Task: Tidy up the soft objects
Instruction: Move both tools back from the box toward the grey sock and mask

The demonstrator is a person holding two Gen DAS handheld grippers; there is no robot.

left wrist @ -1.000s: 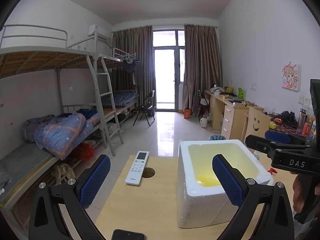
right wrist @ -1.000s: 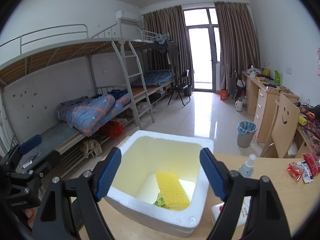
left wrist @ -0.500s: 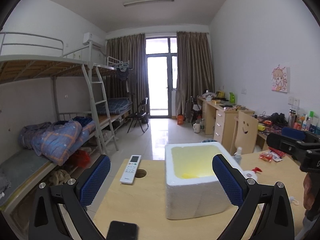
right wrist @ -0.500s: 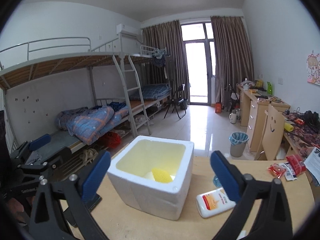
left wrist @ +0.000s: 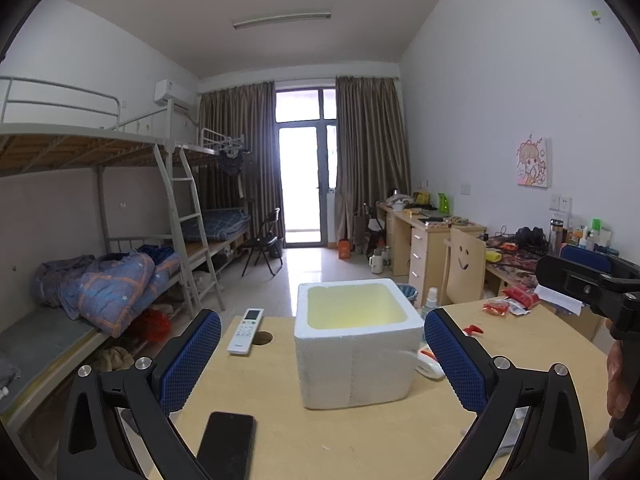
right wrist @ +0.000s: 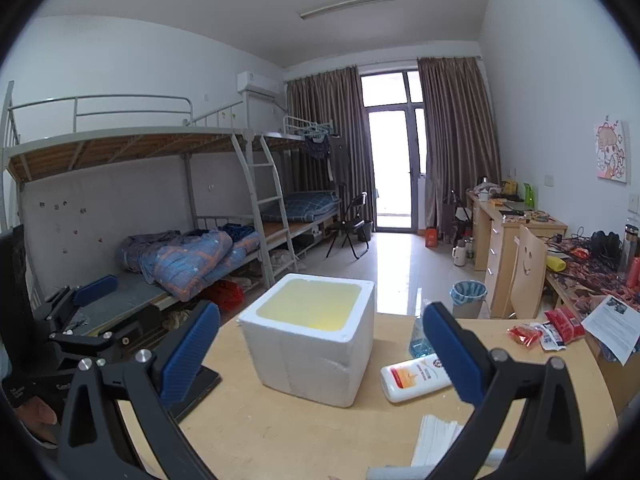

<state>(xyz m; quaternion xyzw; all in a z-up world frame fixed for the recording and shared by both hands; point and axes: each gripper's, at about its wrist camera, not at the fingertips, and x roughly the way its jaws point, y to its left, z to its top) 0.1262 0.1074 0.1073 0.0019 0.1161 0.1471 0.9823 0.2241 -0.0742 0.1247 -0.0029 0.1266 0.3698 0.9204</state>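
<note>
A white foam box (left wrist: 352,372) with a yellowish inside stands on the wooden table (left wrist: 320,436). From this low angle its walls hide whatever lies in it. My left gripper (left wrist: 322,354) is open, held back from the box with nothing between its blue pads. My right gripper (right wrist: 322,340) is open wide and empty, also short of the foam box (right wrist: 304,360). Each gripper shows in the other's view: the right gripper (left wrist: 588,280) at the right edge, the left gripper (right wrist: 96,320) at the left edge.
A white remote (left wrist: 246,330) and a black phone (left wrist: 226,444) lie left of the box. A white lotion bottle (right wrist: 416,376), a spray bottle (right wrist: 420,340), red snack packets (right wrist: 560,326) and a paper stack (right wrist: 436,440) lie to its right. Bunk beds line the left wall.
Both grippers have drawn back from the box and risen a little, so it looks smaller. The right jaws have spread wider. The yellow sponge inside the box has dropped out of sight.
</note>
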